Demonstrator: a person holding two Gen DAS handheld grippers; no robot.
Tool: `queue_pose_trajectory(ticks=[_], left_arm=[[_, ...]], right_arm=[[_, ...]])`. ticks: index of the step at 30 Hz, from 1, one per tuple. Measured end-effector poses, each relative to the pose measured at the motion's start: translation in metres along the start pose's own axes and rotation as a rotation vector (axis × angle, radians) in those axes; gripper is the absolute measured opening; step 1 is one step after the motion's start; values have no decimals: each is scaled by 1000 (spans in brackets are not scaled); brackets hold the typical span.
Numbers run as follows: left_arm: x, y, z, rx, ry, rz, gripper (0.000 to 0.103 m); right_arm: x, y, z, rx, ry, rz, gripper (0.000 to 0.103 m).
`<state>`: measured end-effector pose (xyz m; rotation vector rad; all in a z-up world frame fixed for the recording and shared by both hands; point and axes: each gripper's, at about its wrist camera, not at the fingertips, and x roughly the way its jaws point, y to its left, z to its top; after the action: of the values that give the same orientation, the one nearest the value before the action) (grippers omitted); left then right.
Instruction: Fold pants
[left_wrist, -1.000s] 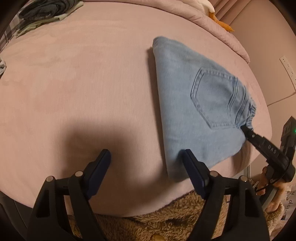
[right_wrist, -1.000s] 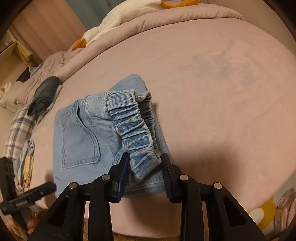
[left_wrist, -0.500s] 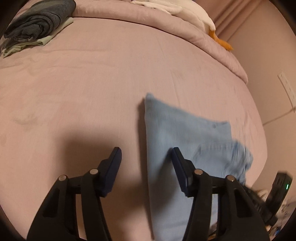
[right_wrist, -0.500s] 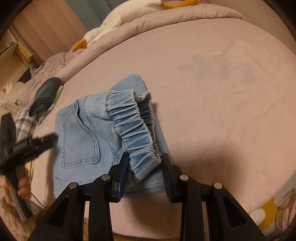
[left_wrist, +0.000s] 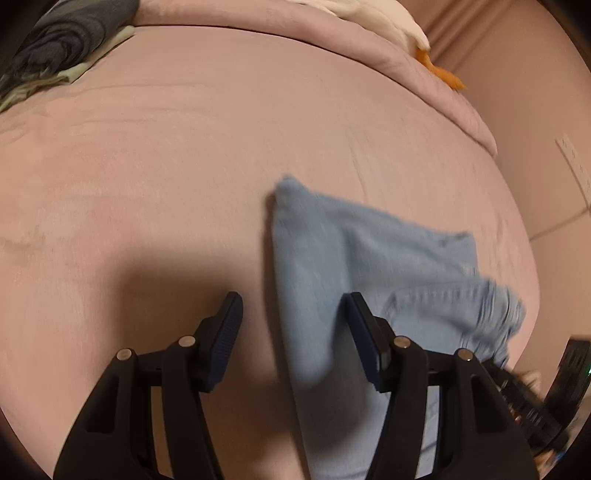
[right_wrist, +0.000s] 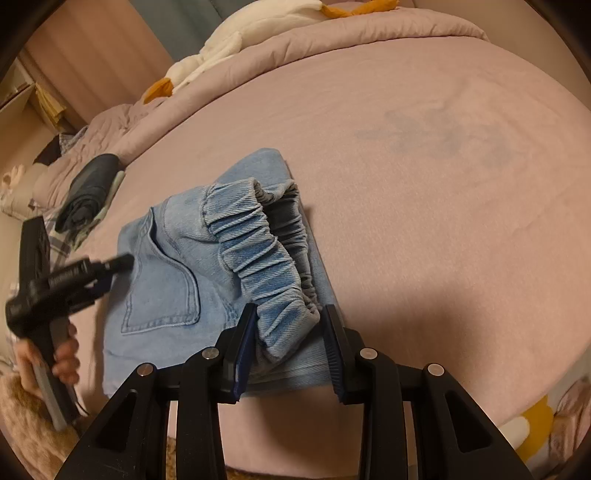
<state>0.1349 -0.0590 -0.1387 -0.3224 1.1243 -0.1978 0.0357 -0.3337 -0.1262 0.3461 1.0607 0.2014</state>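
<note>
Light blue jeans (right_wrist: 166, 280) lie folded on the pink bed, back pocket up. My right gripper (right_wrist: 290, 310) is shut on the gathered elastic waistband (right_wrist: 258, 254), which stands lifted off the fold. In the left wrist view the jeans (left_wrist: 369, 266) are blurred. My left gripper (left_wrist: 292, 301) straddles their left folded edge. Its jaws are opening, and the pads do not press the cloth between them. The right wrist view shows the left gripper (right_wrist: 114, 271) at the jeans' left side, held by a hand (right_wrist: 62, 354).
The pink sheet (left_wrist: 184, 166) spreads wide to the left and beyond the jeans. Dark folded clothes (right_wrist: 88, 192) lie at the far left. A white and orange plush (right_wrist: 236, 40) rests on the rolled comforter at the back. Brown fuzzy fabric (right_wrist: 22, 424) shows below the near bed edge.
My left gripper moved forward from the bed's near edge and now straddles the jeans' left fold, with its jaws narrower than a second ago. The right gripper and waistband have not moved.
</note>
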Motion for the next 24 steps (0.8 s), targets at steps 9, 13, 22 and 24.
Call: queue_pose_trajectory(ticks=[9,13,22,24], left_arm=[[-13,-3,-37,24,9,10,59],[-16,-4,-43,22,31,7,59],[-23,-5,-54,17,42,-1,60],[-24,-5,-56,16,44,-2,60]], right_arm=[[0,-1,-1,-2,-3,-3,32],[0,-1,-1,-3,-6,-3,32],[0,-1,-1,2,-8,0,32],[0,-2,-1,5,-9,2,32]])
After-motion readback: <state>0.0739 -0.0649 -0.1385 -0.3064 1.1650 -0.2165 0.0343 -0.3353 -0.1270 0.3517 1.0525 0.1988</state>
